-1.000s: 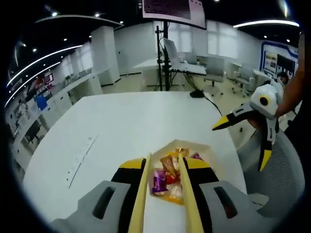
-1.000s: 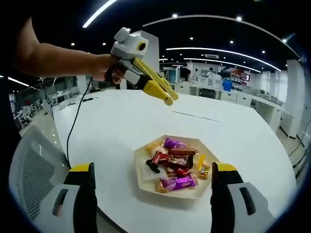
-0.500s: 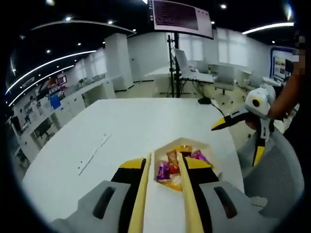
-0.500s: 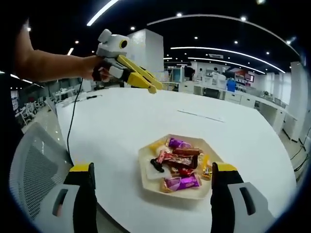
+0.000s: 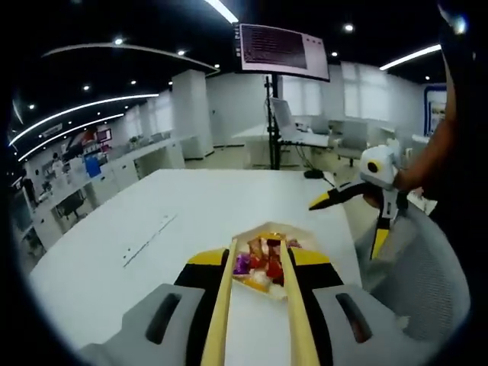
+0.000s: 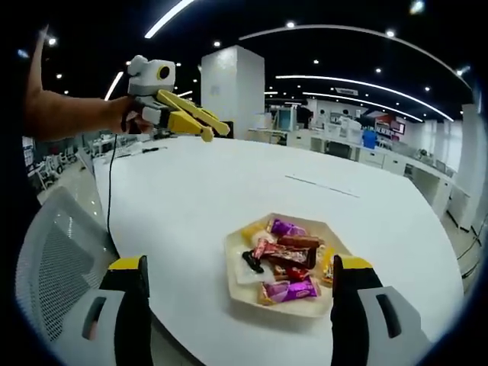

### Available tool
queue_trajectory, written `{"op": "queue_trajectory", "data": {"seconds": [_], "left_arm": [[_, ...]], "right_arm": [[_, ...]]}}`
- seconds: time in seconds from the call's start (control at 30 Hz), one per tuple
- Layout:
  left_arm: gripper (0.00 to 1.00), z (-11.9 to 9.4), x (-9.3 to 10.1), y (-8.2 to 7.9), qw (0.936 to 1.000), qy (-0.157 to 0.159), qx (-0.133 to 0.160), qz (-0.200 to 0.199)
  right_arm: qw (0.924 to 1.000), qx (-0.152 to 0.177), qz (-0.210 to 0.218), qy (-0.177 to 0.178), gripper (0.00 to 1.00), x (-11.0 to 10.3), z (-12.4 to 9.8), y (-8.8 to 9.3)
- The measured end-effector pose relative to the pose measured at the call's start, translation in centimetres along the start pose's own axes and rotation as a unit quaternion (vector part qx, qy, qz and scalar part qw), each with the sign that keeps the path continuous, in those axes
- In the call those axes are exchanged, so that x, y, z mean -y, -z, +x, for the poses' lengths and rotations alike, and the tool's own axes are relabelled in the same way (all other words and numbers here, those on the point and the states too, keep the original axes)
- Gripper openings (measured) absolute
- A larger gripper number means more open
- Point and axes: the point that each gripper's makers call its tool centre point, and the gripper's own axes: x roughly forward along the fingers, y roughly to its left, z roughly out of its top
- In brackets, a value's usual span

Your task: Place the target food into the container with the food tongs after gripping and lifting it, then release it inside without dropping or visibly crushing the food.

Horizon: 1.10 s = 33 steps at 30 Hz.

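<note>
A beige hexagonal plate [image 6: 238,280] on the white table [image 6: 191,183] holds several wrapped candies [image 6: 286,259]. In the left gripper view the plate [image 5: 309,233] and its candies [image 5: 259,265] lie just past the tong tips. My left gripper [image 5: 258,257] is shut on a pair of pale food tongs [image 5: 223,305], whose arms stand apart with nothing between them. In the right gripper view the left gripper [image 6: 187,122] hovers high at the far left, well away from the plate. My right gripper [image 6: 242,263] is open and empty. In the left gripper view the right gripper [image 5: 343,229] hangs over the table's edge.
A grey mesh chair [image 6: 53,259] stands at the table's near edge, also seen as the chair [image 5: 415,267]. A black cable [image 6: 110,191] trails off the table. A thin strip [image 5: 149,236] lies on the tabletop. A monitor on a stand [image 5: 280,53] rises behind.
My left gripper with the tongs has pulled back from the plate, which now looks smaller and farther. The right gripper stays open, nearly still.
</note>
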Motion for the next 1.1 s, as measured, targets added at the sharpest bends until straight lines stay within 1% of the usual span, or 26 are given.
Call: {"op": "queue_trajectory", "data": {"seconds": [0.03, 0.1, 0.2, 0.27, 0.43, 0.47, 0.5, 0.53, 0.6, 0.67, 0.7, 0.73, 0.8, 0.87, 0.9, 0.97, 1.07, 1.1], "left_arm": [[0.27, -0.2, 0.2, 0.1, 1.0000, -0.003, 0.002, 0.001], [0.27, -0.7, 0.4, 0.5, 0.9999, -0.007, 0.007, -0.014], [0.27, -1.3, 0.9, 0.8, 0.9994, -0.016, 0.021, -0.021], [0.27, -1.7, 1.5, 1.2, 0.9990, -0.017, 0.027, -0.030], [0.27, -2.0, 2.5, 1.9, 0.9989, -0.017, 0.028, -0.034], [0.27, -2.1, 2.6, 2.1, 0.9986, -0.018, 0.031, -0.038], [0.27, -2.0, 3.1, 2.1, 0.9981, -0.016, 0.040, -0.043], [0.27, -2.0, 3.5, 2.2, 0.9983, -0.013, 0.039, -0.040], [0.27, -1.9, 3.9, 2.6, 0.9986, -0.016, 0.035, -0.037], [0.27, -2.2, 4.3, 2.9, 0.9980, -0.014, 0.038, -0.048], [0.27, -2.3, 4.4, 3.1, 0.9980, -0.014, 0.036, -0.050], [0.27, -2.4, 4.6, 3.2, 0.9981, -0.012, 0.032, -0.051], [0.27, -2.8, 4.9, 3.4, 0.9985, -0.010, 0.030, -0.044], [0.27, -3.1, 5.2, 3.4, 0.9985, -0.003, 0.029, -0.046], [0.27, -3.2, 5.3, 3.4, 0.9986, -0.002, 0.029, -0.044], [0.27, -3.4, 5.3, 3.4, 0.9985, 0.002, 0.031, -0.044], [0.27, -3.5, 5.9, 3.1, 0.9981, 0.014, 0.038, -0.047], [0.27, -3.6, 6.1, 2.8, 0.9977, 0.018, 0.045, -0.048]], "right_arm": [[1.0000, 0.000, -0.001, 0.000, 0.99, 0.0, 0.0, 0.0], [1.0000, 0.000, -0.001, -0.006, 0.99, -0.3, 0.0, 0.0], [1.0000, -0.002, -0.004, -0.007, 0.98, -0.4, 0.1, 0.0], [0.9999, -0.003, -0.003, -0.013, 0.98, -0.6, 0.2, 0.0], [0.9997, -0.008, -0.010, -0.023, 0.98, -1.1, 0.3, 0.1], [0.9996, -0.009, -0.009, -0.024, 0.98, -1.1, 0.3, 0.2], [0.9996, -0.010, -0.011, -0.025, 0.99, -1.1, 0.3, 0.2], [0.9996, -0.008, -0.013, -0.025, 0.99, -1.2, 0.3, 0.1], [0.9994, -0.004, -0.019, -0.028, 0.99, -1.3, 0.3, -0.2], [0.9984, 0.004, -0.046, -0.032, 0.99, -1.5, 0.2, -0.6], [0.9974, 0.000, -0.062, -0.036, 0.99, -1.6, 0.3, -0.4], [0.9967, -0.008, -0.066, -0.045, 1.00, -1.9, 0.4, -0.1], [0.9946, -0.039, -0.055, -0.079, 0.96, -3.0, 0.4, 1.0], [0.9935, -0.028, -0.069, -0.086, 0.96, -3.3, 0.4, 0.4], [0.9931, -0.030, -0.068, -0.091, 0.95, -3.5, 0.3, 0.2], [0.9923, -0.018, -0.069, -0.102, 0.94, -3.8, 0.2, -1.2], [0.9894, -0.003, -0.078, -0.122, 0.91, -4.5, 0.5, -3.5], [0.9877, 0.004, -0.082, -0.133, 0.90, -4.9, 0.6, -4.6]]}}
